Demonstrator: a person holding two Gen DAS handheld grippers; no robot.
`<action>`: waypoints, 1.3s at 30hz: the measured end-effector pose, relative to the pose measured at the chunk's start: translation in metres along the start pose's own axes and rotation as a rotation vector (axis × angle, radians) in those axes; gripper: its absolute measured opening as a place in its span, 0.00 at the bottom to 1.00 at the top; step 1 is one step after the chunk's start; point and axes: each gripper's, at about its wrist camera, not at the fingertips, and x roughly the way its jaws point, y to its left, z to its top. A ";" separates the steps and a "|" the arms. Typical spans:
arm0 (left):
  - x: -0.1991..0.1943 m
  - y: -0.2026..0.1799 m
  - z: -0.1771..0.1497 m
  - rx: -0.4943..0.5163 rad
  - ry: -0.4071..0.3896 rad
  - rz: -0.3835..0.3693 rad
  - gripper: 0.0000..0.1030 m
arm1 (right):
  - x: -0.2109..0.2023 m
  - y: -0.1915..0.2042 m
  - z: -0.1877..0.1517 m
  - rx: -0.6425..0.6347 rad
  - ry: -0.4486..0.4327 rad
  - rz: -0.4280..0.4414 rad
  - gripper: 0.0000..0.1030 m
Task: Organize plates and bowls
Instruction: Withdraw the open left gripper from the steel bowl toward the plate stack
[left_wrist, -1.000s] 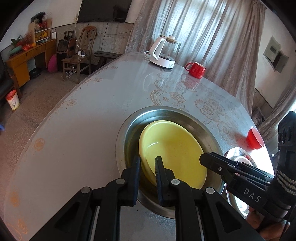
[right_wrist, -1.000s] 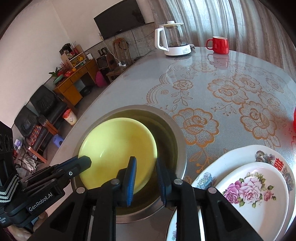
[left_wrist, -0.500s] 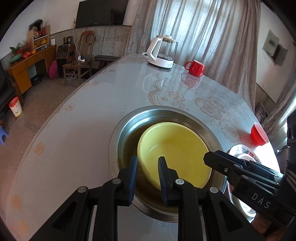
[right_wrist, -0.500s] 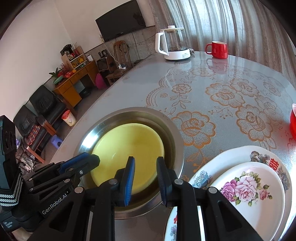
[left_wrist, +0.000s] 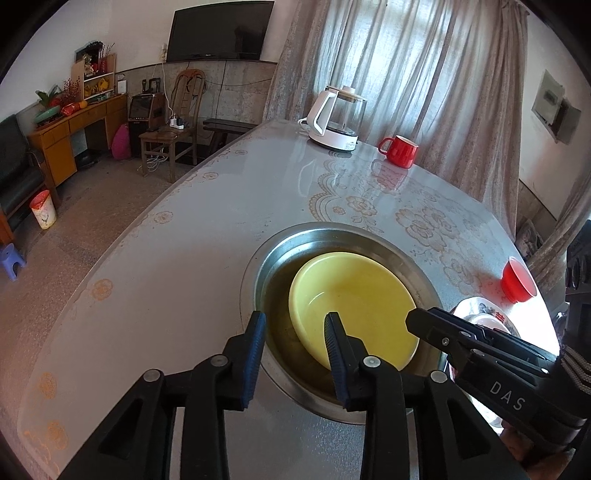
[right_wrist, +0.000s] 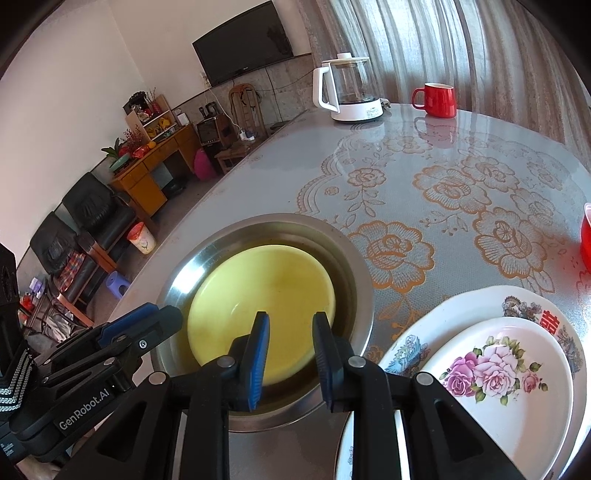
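A yellow bowl (left_wrist: 362, 306) (right_wrist: 266, 288) lies inside the round steel basin (left_wrist: 332, 230) (right_wrist: 354, 266) sunk into the table. My left gripper (left_wrist: 295, 325) hangs over the bowl's near left rim. Its jaws are opening; the rim sits below the gap and the pads do not press on it. My right gripper (right_wrist: 291, 325) hovers over the bowl's near right side, open by a narrow gap with nothing gripped. Beside the basin on the right, a rose-patterned plate (right_wrist: 498, 373) rests on a larger decorated plate (right_wrist: 461, 310).
A small red bowl (left_wrist: 517, 280) stands near the table's right edge. A white kettle (left_wrist: 338, 118) and a red mug (left_wrist: 400, 151) stand at the far side. The table's left edge drops to the floor.
My left gripper, shut on the tilted bowl's rim a second ago, has parted its jaws. The bowl has dropped flat into the basin. The right gripper has stayed put.
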 end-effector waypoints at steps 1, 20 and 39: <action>-0.001 0.000 -0.001 -0.002 0.000 -0.002 0.33 | -0.001 0.000 -0.001 0.000 -0.002 0.000 0.23; -0.021 -0.013 -0.018 0.058 -0.041 0.013 0.45 | -0.041 -0.008 -0.015 0.025 -0.095 0.011 0.38; -0.030 -0.058 -0.022 0.186 -0.062 -0.010 0.47 | -0.096 -0.106 -0.040 0.243 -0.176 -0.116 0.38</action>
